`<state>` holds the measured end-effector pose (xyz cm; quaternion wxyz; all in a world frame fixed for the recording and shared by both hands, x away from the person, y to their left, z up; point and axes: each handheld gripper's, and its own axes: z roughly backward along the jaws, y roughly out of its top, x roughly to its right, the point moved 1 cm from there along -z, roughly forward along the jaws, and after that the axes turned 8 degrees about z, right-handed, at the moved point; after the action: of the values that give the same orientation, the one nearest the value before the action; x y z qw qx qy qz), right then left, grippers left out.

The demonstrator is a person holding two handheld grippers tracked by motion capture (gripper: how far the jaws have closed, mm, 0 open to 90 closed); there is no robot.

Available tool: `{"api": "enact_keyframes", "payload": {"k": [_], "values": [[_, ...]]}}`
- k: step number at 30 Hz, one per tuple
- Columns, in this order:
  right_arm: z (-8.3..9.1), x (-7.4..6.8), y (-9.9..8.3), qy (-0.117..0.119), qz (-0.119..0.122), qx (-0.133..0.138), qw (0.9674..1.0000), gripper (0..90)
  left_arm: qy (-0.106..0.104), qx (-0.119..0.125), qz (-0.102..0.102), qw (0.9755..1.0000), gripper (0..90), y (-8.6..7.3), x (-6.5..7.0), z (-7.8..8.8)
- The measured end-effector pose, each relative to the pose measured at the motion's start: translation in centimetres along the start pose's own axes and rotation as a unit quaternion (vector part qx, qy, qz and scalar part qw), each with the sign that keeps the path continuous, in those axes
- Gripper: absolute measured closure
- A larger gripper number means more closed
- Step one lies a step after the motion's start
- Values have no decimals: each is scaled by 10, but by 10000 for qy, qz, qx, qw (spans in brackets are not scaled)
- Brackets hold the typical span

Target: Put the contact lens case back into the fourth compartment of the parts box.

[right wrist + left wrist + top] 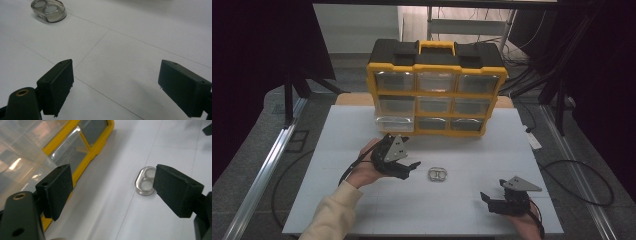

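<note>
Right tongs (490, 199) sit nearest me, low on the white table (337, 200), spread wide with nothing between the jaws. I judge I'm parking them there so they stay out of the other hand's way. From their own camera, bare tabletop lies between the jaws, and the small clear two-well case (48, 10) sits well ahead and off to the left.

Moving up: left tongs (409, 168) are tilted down toward that case (438, 174), also spread and gripping nothing. In their view the case (145, 181) lies flat on the table, just beyond the right-hand jaw and partly hidden behind it, not between the two. So I'd say I'm lining up for a pinch and need to shift a touch right to straddle it.

Farther on, beyond the left tongs, stands the yellow-and-black drawer organizer (437, 92). Its bottom-left drawer (395, 123) is pulled out. My guess is it's open to take the case.
</note>
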<state>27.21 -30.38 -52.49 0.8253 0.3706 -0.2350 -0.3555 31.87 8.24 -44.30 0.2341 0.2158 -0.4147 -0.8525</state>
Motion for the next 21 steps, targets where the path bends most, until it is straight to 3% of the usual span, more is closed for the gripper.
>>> {"api": "enact_keyframes", "payload": {"k": [3, 9, 21], "values": [[0, 1, 0, -4, -13, -5, 10000, 135, -101, -25, 86, 9999, 160, 1, -1, -5], [0, 0, 0, -2, 3, -2, 10000, 135, -143, -193, 85, 9997, 160, 3, -3, -14], [-1, 1, 0, 23, 4, -5, 10000, 135, -331, -291, 127, 9989, 153, 14, -3, -29]]}}
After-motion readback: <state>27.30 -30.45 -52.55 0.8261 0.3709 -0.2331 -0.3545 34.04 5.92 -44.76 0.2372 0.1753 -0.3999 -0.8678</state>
